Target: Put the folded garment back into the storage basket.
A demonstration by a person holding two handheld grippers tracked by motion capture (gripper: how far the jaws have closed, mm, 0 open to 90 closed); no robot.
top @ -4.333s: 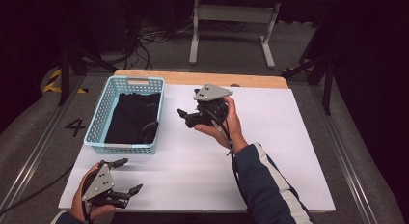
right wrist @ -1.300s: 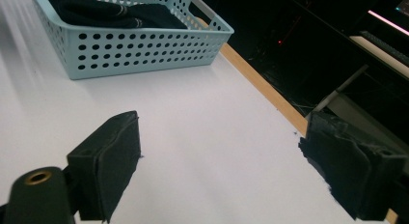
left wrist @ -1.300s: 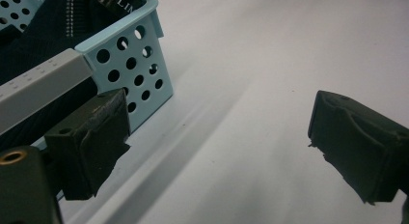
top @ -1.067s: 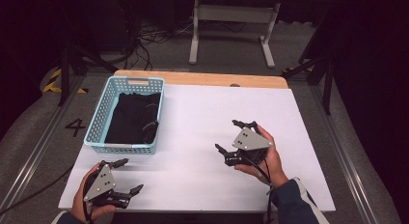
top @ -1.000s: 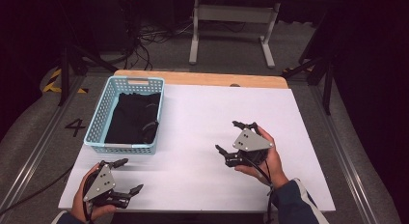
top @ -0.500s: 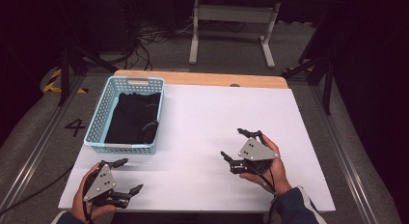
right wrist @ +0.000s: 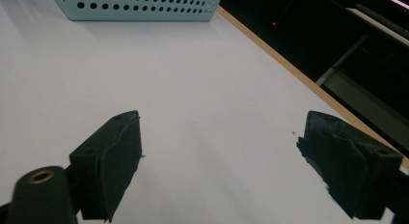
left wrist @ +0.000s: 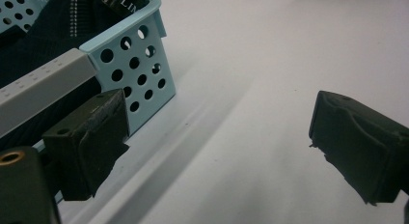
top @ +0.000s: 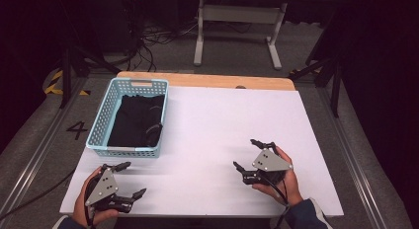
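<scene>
Both tools rest wide apart and empty at the near edge of the bench, with the dark garment lying in the basket.

Nearest, the left tool (top: 129,180) sits low over the white bench (top: 222,125) in the person's left hand (top: 91,209), its jaws spread with nothing between them, which reads as a parked pose rather than a reach. Level with it and well off to the side, the right tool (top: 245,155) is cradled in the right hand (top: 279,182), jaws likewise gaping over bare surface. Just beyond the left tool stands the light blue perforated basket (top: 101,115), its near corner close by the jaw. Inside lies the folded black garment (top: 134,121), probably the work piece, contained and untouched.
</scene>
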